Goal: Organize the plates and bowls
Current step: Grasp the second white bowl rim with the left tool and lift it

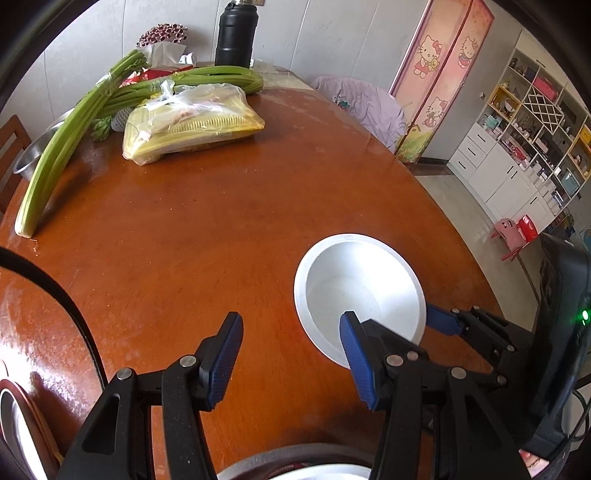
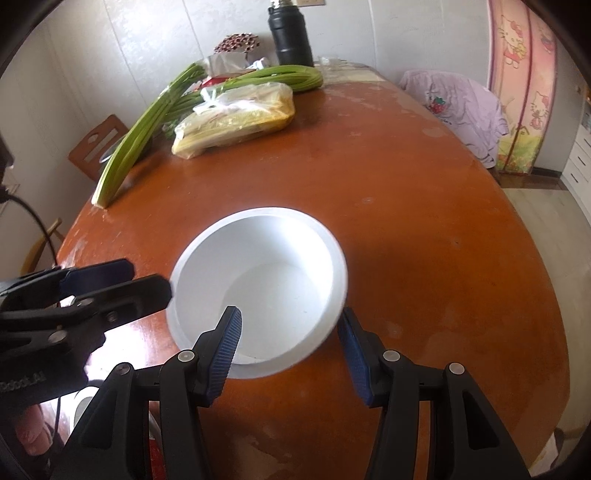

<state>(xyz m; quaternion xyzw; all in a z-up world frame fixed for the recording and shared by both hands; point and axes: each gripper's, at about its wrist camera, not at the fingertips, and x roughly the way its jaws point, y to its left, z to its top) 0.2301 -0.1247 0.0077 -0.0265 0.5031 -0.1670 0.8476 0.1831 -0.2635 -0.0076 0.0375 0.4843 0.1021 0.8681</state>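
Right now, white bowl (image 2: 260, 291) sits upright & empty on the brown table (image 2: 424, 206), toward the near edge. Right hand-held gripper (image 2: 290, 347) straddles the bowl's near rim: left finger inside the bowl, right finger outside by the wall, jaws part open w/ a gap showing, pads not pressing, so no grip. Left hand-held gripper (image 1: 291, 360) is just beside the bowl's left side; its right finger overlaps the rim, left finger over bare table, jaws part open, nothing held. Can't tell if that finger touches the rim. Further back on the table: celery stalks (image 1: 62, 147), a plastic bag of food (image 1: 192, 122), a black flask (image 1: 236, 33) by the wall. Purple cloth (image 2: 458, 107) draped at the far right edge.
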